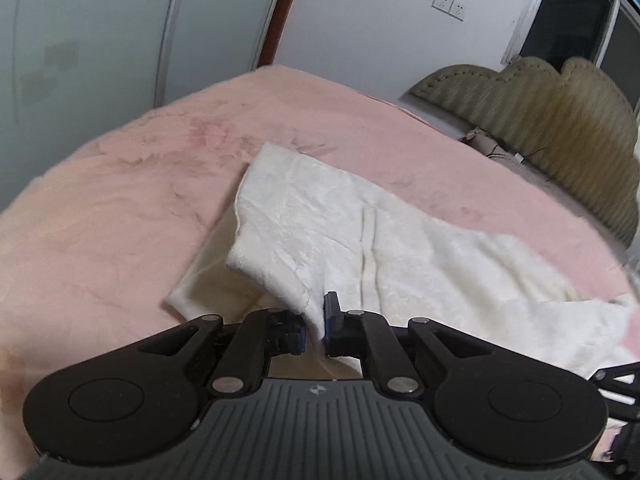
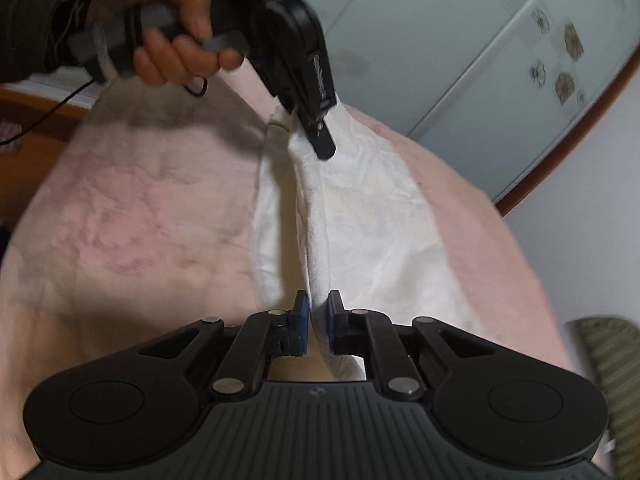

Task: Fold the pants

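Gripping a fold of the white, fuzzy fabric pants, the left gripper has its blue-padded fingers pressed together on a raised edge of the cloth, which lifts in a peak toward the camera. The pants lie spread on a bed covered by a pink plush blanket, one end reaching away toward the far side and another part trailing off to the right. In the right wrist view, the right gripper is likewise clamped on the pants, a narrow ridge of white cloth pinched between its fingers. That ridge runs straight up the picture to the left gripper, which holds the far end of the same edge, so the cloth is drawn taut between the two. A person's hand in a dark sleeve holds the left gripper's handle. An olive tufted headboard stands beyond the bed.
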Demonstrator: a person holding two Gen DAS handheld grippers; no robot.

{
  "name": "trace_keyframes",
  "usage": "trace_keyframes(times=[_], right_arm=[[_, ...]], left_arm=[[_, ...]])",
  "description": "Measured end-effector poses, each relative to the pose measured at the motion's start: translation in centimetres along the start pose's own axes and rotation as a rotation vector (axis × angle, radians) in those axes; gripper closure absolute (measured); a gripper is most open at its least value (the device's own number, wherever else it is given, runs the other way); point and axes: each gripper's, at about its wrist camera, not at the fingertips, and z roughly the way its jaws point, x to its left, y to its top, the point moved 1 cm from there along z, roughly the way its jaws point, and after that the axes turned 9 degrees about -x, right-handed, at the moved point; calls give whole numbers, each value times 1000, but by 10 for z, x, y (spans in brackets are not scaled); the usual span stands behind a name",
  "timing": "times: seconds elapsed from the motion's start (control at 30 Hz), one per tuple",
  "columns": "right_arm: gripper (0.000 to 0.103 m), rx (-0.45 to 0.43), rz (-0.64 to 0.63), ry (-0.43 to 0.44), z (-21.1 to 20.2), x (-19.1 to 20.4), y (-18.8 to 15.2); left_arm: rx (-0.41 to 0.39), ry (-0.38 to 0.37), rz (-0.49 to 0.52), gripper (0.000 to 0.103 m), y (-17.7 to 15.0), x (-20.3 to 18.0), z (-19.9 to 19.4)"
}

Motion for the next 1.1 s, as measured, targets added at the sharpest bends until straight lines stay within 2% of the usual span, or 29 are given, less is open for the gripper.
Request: trace_keyframes(times=[0.1,0.23,0.33,0.37,0.47,0.5,0.57,0.63,0.67,0.73,0.8,0.87,0.93,0.97,1.0,1.1], right_arm=[[94,4,70,-18,12,1,-5],[94,-15,164,-63,12,6,0],[94,-52,230,-77,5,12,2],[94,-50,245,-80,6,12,1],[92,-51,257,-91,8,14,-8],[91,-53,263,-98,6,15,-8],[84,-47,294,-94,-3,12,-5],[71,-84,334,-72,-24,9,-6],[70,-102,358,-73,-36,6,-7],[70,-122,425,-108,-60,-4,-16],[70,-122,525,-158,-81,-19,-34],[66,-119,662,-233,-101,-38,-60],[51,-107,845,-323,-119,-58,-93],[47,-108,951,-367,-128,-68,-110],[42,-127,1081,-404,-138,-78,-129],[42,-258,1438,-432,-160,-102,-185]], left_arm=[[-18,27,20,89,-7,1,1],[-107,98,53,89,-9,-3,-14],[-92,120,63,88,-11,-2,-11],[-76,125,69,84,-13,-1,-7],[-78,146,70,79,-14,-4,-13],[-79,158,74,73,-13,-6,-16],[-78,176,64,69,-10,-8,-22],[-96,251,60,56,-8,-9,-30],[-114,312,71,50,-7,-9,-34],[-166,426,108,50,-6,-14,-44],[-219,459,152,51,-4,-26,-55],[-229,373,199,50,-2,-46,-62],[-200,213,260,49,-4,-74,-62],[-184,132,296,49,-7,-90,-60],[-165,53,337,47,-11,-107,-57],[-96,-133,470,45,-32,-158,-42]])
